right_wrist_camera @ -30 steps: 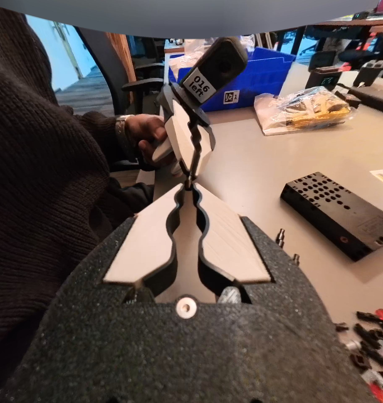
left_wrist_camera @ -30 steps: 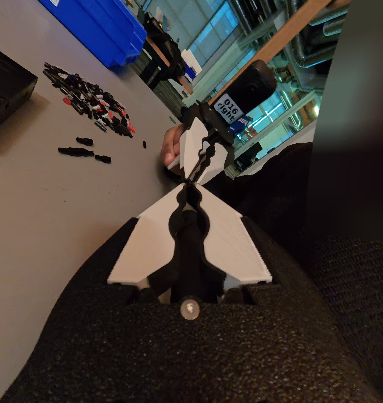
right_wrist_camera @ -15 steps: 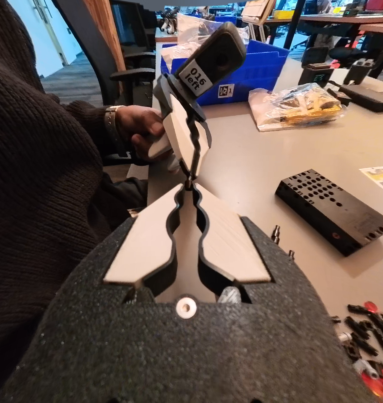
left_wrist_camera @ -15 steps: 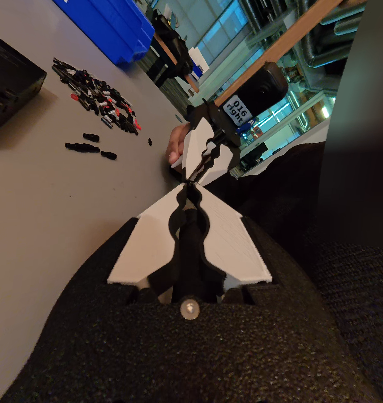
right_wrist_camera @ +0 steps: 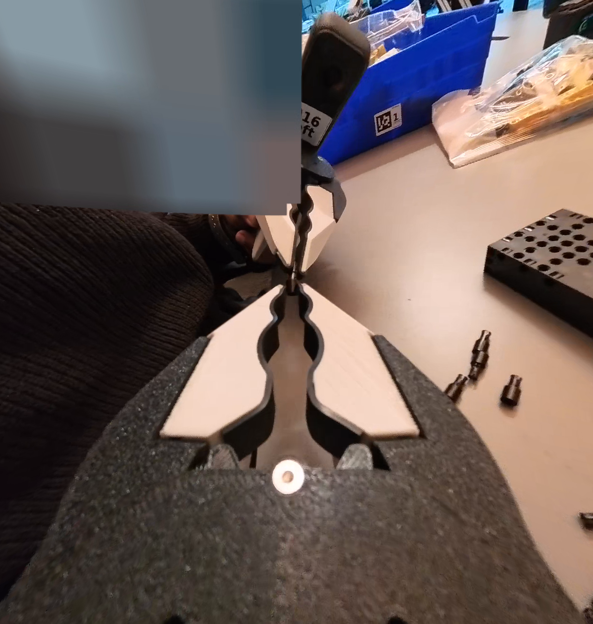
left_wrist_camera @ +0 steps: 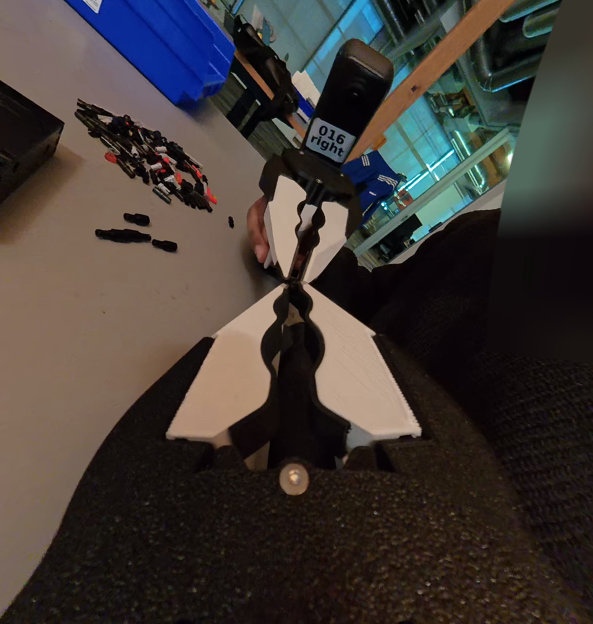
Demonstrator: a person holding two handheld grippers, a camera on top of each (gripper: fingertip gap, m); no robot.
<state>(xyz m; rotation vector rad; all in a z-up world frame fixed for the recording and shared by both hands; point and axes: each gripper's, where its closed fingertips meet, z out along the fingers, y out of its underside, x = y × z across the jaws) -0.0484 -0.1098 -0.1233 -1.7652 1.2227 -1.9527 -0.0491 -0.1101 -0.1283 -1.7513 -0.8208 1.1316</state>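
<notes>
A small dark metal pin (right_wrist_camera: 292, 283) is pinched at the very tips of the right gripper (right_wrist_camera: 291, 289), whose fingers are drawn nearly together. The other end of the same pin is met by the left gripper (left_wrist_camera: 291, 285), its fingers likewise closed to a narrow slit; whether that end is truly clamped cannot be told. The two grippers are set tip to tip, and the pin's long axis is carried along the line between them, above the bench (left_wrist_camera: 85, 320) edge. Farther out, black connector pieces (right_wrist_camera: 479, 351), a perforated black box (right_wrist_camera: 558, 270) and a blue bin (right_wrist_camera: 406, 84) are seen.
</notes>
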